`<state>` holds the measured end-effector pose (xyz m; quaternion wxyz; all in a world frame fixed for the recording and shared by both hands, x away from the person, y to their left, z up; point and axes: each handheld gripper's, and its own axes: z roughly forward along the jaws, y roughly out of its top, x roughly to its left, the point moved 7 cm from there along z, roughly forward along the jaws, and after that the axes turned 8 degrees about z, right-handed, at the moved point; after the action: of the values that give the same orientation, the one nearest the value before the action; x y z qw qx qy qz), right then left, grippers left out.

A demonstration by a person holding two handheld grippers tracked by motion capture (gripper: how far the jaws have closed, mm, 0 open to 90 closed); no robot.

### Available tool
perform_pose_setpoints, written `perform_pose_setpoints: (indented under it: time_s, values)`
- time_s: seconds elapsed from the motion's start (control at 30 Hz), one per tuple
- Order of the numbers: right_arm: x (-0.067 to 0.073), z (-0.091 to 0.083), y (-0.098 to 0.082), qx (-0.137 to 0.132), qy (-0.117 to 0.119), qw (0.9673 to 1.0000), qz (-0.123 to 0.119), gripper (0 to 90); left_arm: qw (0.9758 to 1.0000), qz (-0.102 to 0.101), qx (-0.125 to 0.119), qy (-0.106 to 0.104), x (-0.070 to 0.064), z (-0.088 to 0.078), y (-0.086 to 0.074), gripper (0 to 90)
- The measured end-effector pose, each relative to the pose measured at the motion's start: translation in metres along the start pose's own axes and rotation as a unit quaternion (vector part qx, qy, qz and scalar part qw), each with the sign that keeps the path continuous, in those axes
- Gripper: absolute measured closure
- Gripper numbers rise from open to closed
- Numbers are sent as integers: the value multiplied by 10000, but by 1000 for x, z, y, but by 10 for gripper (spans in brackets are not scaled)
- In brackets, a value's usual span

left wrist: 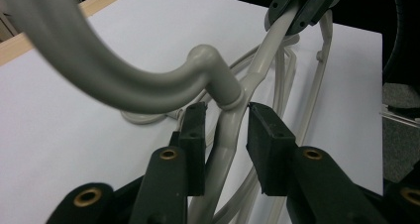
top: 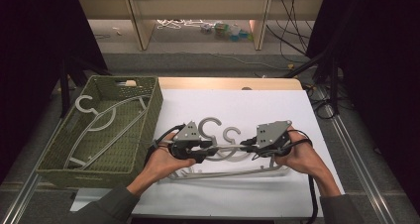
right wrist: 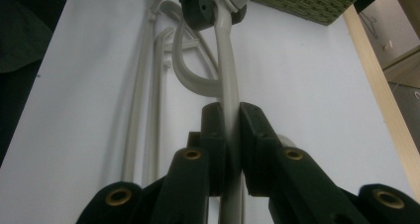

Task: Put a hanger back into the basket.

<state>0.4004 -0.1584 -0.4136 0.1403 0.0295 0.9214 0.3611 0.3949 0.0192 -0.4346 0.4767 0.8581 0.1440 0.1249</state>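
White table [top: 277,110], possibly second hanger [right wrist: 143,85]

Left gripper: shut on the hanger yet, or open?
Open. In the left gripper view the hanger's arm runs between the left gripper's pads, touching the left one, with a visible gap to the right pad.

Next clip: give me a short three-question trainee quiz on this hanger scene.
1. True or false: the green basket holds one grey hanger.
2. The right gripper is shut on: A) a hanger's arm; B) the basket's rim; C) a cable.
3. Fill in: the loose hangers lie on a ___ sheet.
Key: 1 true; 2 A; 3 white.
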Motion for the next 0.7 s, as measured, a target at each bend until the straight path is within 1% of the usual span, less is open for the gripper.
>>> perform_pose_setpoints:
  time_s: [0.03, 0.1, 0.13, 0.17, 0.2, 0.27, 0.3, 0.33, 0.37, 0.4, 0.43, 0.5, 0.57, 0.6, 0.63, 0.67, 0.7]
  values:
    - [0, 0, 0, 2, -13, 10000, -16, 822, 9999, 85, 18, -58, 0, 0, 0, 710]
    - [1, 0, -1, 50, 18, 10000, -58, 821, 9999, 128, 14, -85, -2, -1, 1, 730]
    - [0, 0, -1, 75, -22, 9999, -111, 819, 9998, 127, 24, -124, -3, -2, 2, 746]
    - [0, 0, -2, 87, 18, 9999, -85, 817, 9998, 165, 24, -137, -4, -2, 2, 759]
    - [0, 0, -2, 88, 14, 9999, -105, 816, 9996, 244, 67, -146, -4, -3, 2, 764]
    - [0, 0, -2, 87, 2, 9998, -177, 815, 9991, 331, 101, -240, -6, -4, 3, 781]
    - [1, -1, -2, 86, 10, 9998, -188, 815, 9991, 347, 89, -243, -7, -4, 3, 785]
    - [-1, -1, -2, 50, -24, 9997, -254, 816, 9989, 390, 73, -248, -7, -4, 3, 786]
    - [0, -1, -2, 73, 15, 9997, -238, 819, 9986, 455, 61, -246, -7, -3, 2, 786]
    - [1, -2, -3, 92, 50, 9997, -231, 821, 9984, 490, 54, -295, -7, -2, 2, 785]
    - [1, -1, -4, 118, 57, 9995, -289, 822, 9985, 438, 51, -318, -7, -1, 1, 783]
    - [2, -1, -4, 124, 92, 9995, -278, 822, 9988, 362, 61, -331, -5, 0, -2, 769]
    - [2, -1, -2, 58, 53, 9996, -288, 823, 9987, 356, 171, -321, -4, 3, -7, 703]
    - [2, -2, -2, 43, 77, 9995, -302, 822, 9984, 375, 241, -337, -5, 5, -10, 696]
    - [1, -2, -1, 32, 33, 9994, -345, 822, 9984, 377, 236, -342, -5, 6, -11, 726]
    - [1, -2, -1, 32, 43, 9993, -361, 822, 9982, 423, 263, -337, -6, 6, -12, 754]
    - [3, -1, -2, 80, 94, 9995, -304, 822, 9980, 440, 284, -358, -6, 6, -11, 760]
